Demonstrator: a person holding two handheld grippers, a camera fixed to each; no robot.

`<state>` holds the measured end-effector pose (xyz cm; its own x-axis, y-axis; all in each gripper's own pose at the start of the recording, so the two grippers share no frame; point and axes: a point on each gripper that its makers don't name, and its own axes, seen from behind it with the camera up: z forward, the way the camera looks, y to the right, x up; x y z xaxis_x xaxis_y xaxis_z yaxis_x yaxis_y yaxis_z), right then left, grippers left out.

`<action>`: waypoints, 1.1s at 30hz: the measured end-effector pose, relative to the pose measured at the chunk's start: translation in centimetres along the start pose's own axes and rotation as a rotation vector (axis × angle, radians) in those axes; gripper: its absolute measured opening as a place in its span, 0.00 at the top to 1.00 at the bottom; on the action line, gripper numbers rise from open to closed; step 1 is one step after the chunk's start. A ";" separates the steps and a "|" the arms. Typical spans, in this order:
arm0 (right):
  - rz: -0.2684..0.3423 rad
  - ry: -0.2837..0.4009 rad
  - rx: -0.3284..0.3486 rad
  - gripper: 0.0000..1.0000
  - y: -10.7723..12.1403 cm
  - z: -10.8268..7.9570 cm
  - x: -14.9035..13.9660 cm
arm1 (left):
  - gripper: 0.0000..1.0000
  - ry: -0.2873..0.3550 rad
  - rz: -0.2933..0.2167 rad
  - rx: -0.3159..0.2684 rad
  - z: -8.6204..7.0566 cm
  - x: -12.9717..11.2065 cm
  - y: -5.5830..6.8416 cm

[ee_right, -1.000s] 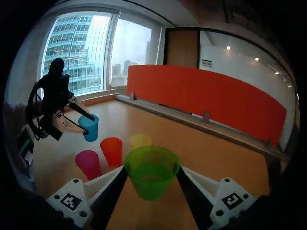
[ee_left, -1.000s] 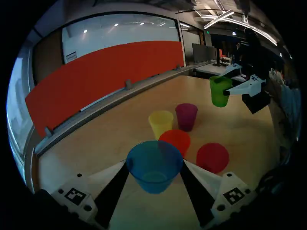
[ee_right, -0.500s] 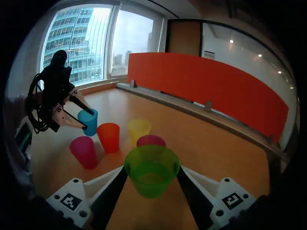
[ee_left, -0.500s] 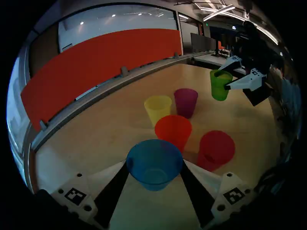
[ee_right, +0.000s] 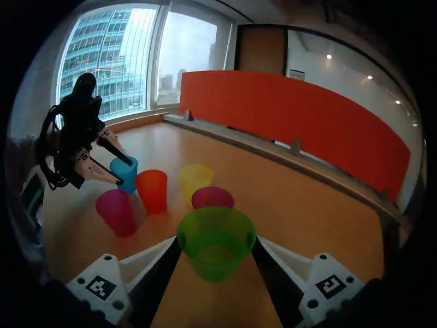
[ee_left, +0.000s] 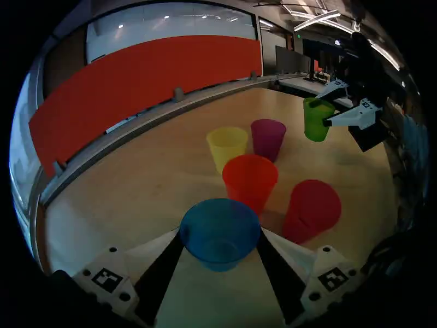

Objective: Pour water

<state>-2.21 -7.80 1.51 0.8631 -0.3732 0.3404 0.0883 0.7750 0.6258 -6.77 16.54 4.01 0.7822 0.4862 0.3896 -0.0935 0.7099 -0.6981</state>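
Fingers (ee_left: 164, 265) of the left gripper (ee_left: 220, 235) are closed part-way, one on each side of an upright blue cup (ee_left: 220, 243), and both press its wall. The right gripper (ee_right: 216, 249) is set likewise, both fingers clamped on an upright green cup (ee_right: 216, 240). On the wooden table (ee_left: 131, 186), between the two grippers, stand four loose cups in a close group: yellow cup (ee_left: 226, 146), purple cup (ee_left: 267, 138), orange cup (ee_left: 249, 177) and red cup (ee_left: 311, 210). Whether either held cup contains water cannot be made out. Assessment: the step in hand is the approach. Both cups are level and neither rim is over another cup, so pouring is not begun. The next move calls for bringing one held rim above a receiving cup, holding the receiver steady, then tilting slowly; the crowded group leaves little margin against knocking a neighbour
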 end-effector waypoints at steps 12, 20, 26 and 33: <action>-0.001 -0.005 -0.001 0.09 0.1 0.2 -0.2 | 0.12 -0.010 -0.025 -0.009 0.4 -0.8 0.1; 0.000 -0.007 0.000 0.09 0.0 0.4 -0.2 | 0.11 -0.030 -0.047 -0.021 0.4 -1.6 0.0; 0.003 -0.011 0.004 0.09 -0.2 0.7 -0.5 | 0.04 -0.039 -0.066 -0.024 0.2 -1.9 -0.1; 0.012 -0.028 0.008 0.09 -0.4 1.2 -1.5 | 0.04 -0.055 -0.057 -0.011 -0.6 -2.8 -0.2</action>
<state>-4.16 -8.18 1.57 0.8500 -0.3780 0.3670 0.0743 0.7756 0.6268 -8.59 14.77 2.72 0.7512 0.4727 0.4608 -0.0430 0.7316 -0.6804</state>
